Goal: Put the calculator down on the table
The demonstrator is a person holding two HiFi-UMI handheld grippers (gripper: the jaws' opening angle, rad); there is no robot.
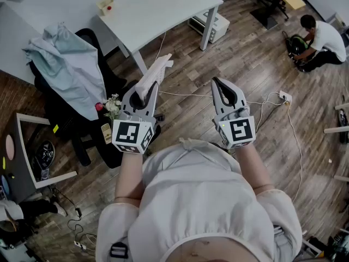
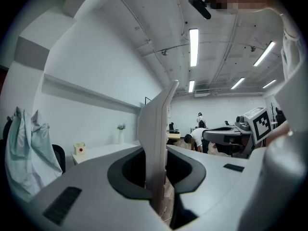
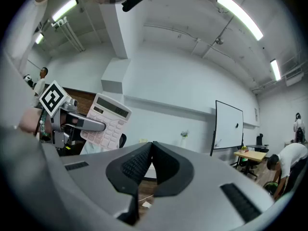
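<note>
Nearest to us, at the bottom of the head view, the two hand-held tools reach out over the wooden floor. The left gripper [image 1: 146, 91] is clamped on the calculator [image 1: 158, 70]. Its jaws pinch the lower end, and the pale body sticks out beyond them toward the top of the frame. In the left gripper view we see it edge-on between the pads. The right gripper [image 1: 220, 84], just to the right, carries nothing: its jaws are pressed together with only floor showing past them.

As we judge it, the task is barely under way. The calculator is in the air, well apart from the white table [image 1: 163, 4], which stands farther off at the upper middle of the head view. What is left is the carry over to the tabletop, the lowering and the release.

Counting outward, we find one calculator and two grippers. Then, at the left, comes one dark chair [image 1: 90, 37] draped with one light cloth [image 1: 62, 59]. Beyond it is one white table bearing one small box [image 1: 106, 5]. In the upper right corner one person [image 1: 322, 37] crouches on the floor.
</note>
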